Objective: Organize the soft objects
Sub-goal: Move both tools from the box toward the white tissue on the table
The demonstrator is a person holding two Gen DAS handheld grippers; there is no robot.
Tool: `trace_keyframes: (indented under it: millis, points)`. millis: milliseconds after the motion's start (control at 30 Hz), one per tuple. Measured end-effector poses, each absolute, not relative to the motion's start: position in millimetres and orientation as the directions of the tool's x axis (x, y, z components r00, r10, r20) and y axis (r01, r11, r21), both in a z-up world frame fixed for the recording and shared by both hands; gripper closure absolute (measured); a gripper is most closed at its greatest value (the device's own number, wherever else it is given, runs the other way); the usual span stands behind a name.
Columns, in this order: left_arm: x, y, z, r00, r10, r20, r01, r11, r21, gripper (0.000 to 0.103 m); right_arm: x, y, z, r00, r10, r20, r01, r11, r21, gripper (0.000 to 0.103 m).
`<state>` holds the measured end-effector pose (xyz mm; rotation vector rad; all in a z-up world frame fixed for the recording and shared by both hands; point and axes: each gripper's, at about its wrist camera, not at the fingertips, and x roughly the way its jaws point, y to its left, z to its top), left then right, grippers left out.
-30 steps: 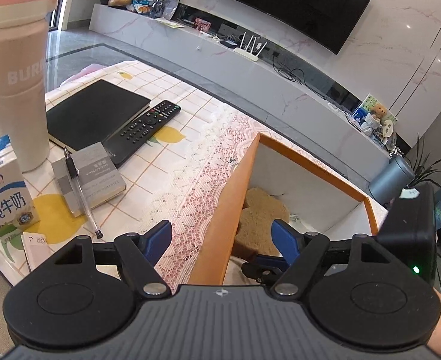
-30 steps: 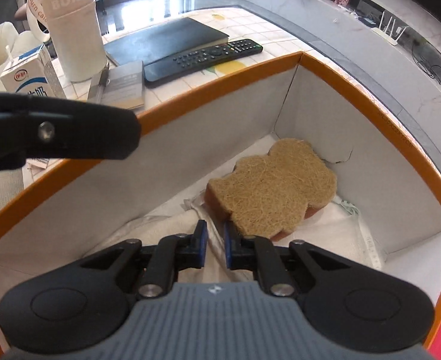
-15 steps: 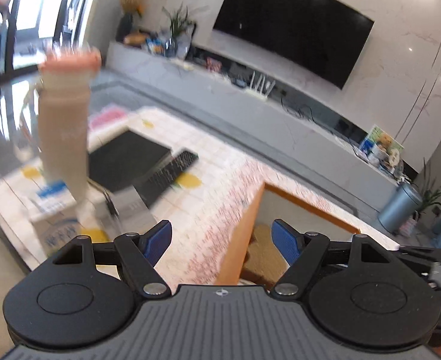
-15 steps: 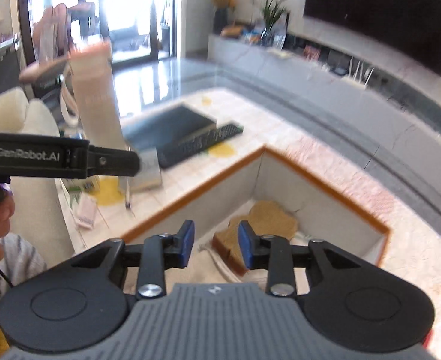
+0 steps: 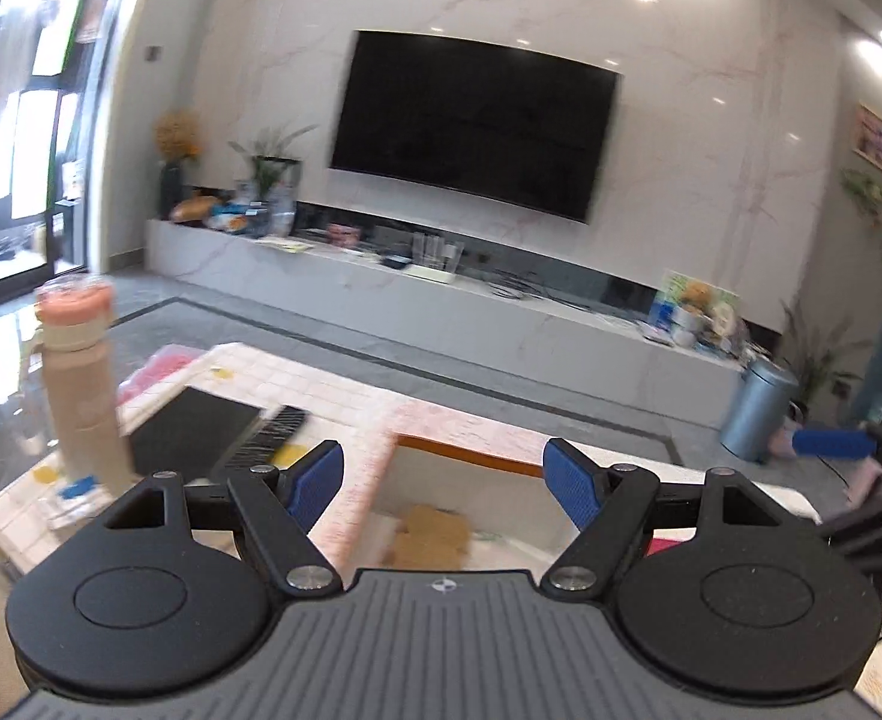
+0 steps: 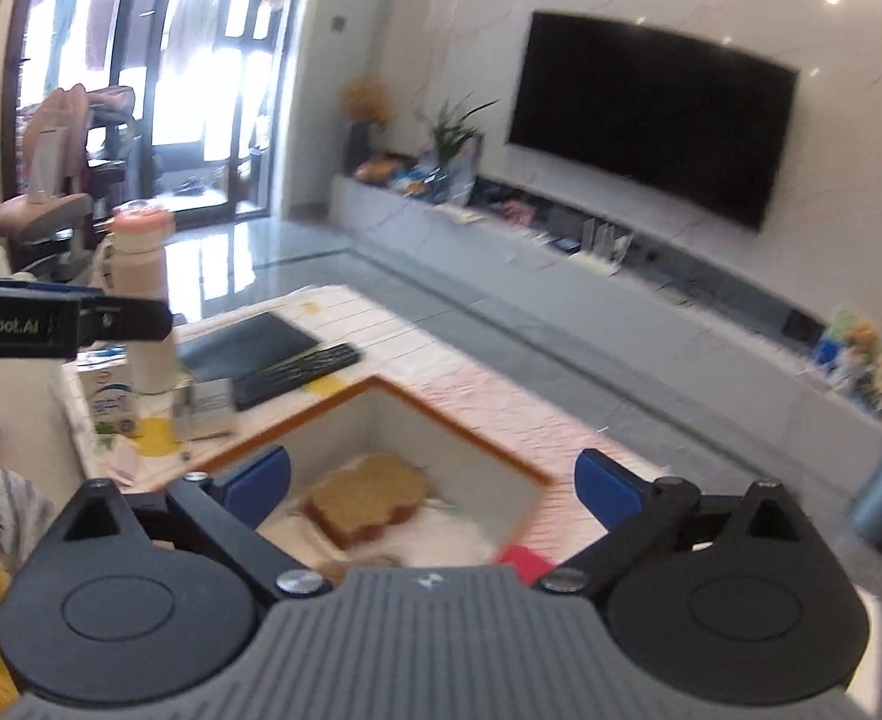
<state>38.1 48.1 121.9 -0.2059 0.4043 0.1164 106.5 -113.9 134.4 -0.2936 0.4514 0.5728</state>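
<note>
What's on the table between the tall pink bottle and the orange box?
In the right wrist view, a black notebook and a black remote lie between the bottle and the box.

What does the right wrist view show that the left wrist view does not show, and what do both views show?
Only the right wrist view shows the milk carton and the office chair. Only the left wrist view shows the framed picture on the wall. Both show the orange-rimmed box with the brown sponge lying inside, the pink-capped bottle, the remote control and the television. Each view's own jaws stand open with nothing held.
</note>
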Motion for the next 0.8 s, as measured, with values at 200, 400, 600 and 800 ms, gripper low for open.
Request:
trace_keyframes:
  millis: [200, 400, 600, 800]
  points:
    - [41.7, -22.7, 113.1, 0.910, -0.021, -0.414, -0.024, 0.994, -0.104, 0.013, 87.9, -200.5, 123.3, 0.847, 0.345, -0.405, -0.412, 0.907, -0.087, 0.003]
    - [60.1, -91.8, 82.0, 0.878, -0.144, -0.457, 0.102, 0.988, -0.115, 0.013, 83.4, -285.7, 99.4, 0.898, 0.141, -0.416, -0.170, 0.985, -0.032, 0.003]
    - [84.6, -144.4, 47.3, 0.823, -0.324, -0.466, 0.249, 0.944, -0.216, 0.013, 82.2, -354.7, 74.2, 0.910, 0.083, -0.406, -0.020, 0.987, 0.158, 0.002]
    - [102.4, -182.4, 15.6, 0.820, -0.351, -0.452, 0.269, 0.934, -0.236, 0.013, 93.3, -390.4, 38.3, 0.893, 0.016, -0.449, 0.121, 0.954, 0.275, 0.002]
